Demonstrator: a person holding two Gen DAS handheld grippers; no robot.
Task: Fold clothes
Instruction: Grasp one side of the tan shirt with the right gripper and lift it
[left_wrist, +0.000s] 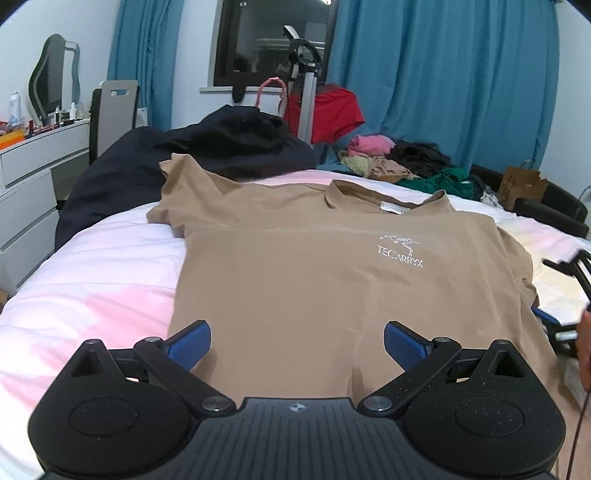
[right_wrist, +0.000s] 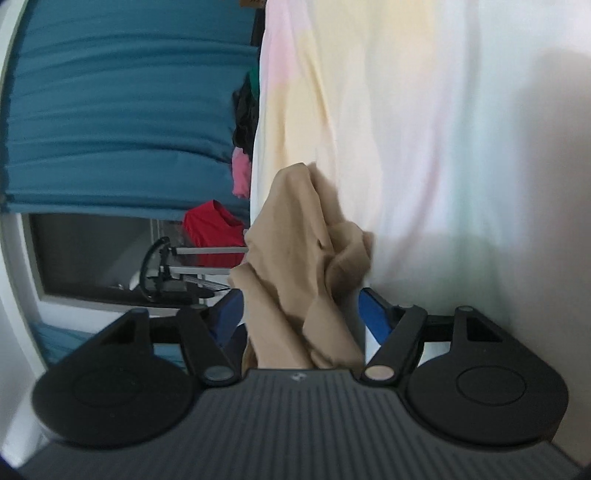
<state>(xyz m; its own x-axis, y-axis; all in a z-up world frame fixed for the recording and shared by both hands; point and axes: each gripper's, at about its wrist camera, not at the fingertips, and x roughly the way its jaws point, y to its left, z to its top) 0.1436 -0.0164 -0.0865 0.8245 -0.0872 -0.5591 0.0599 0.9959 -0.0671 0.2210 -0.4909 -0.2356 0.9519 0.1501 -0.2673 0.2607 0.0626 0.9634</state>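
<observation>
Right tongs (right_wrist: 301, 314) rolled sideways, bunched tan shirt (right_wrist: 303, 266) between blue pads, pale bedding (right_wrist: 443, 129) behind

Left claw (left_wrist: 297, 341): seen from its own wrist camera, level in the frame, its two blue-padded fingers (left_wrist: 188, 345) spread wide apart with nothing pressed between the pads; it points forward and somewhat downward.

Right claw (right_wrist: 299, 310): seen from its own wrist camera, rolled onto its side, so that the room appears turned a quarter. Its blue-padded fingers (right_wrist: 373, 314) stand well apart with bunched tan cloth (right_wrist: 295, 258) lying between them; whether the pads press on the cloth cannot be told.

In the left wrist view, part of the right claw (left_wrist: 561, 295) shows at the right edge, with a sliver of the person's hand (left_wrist: 585, 350) beside it.
</observation>
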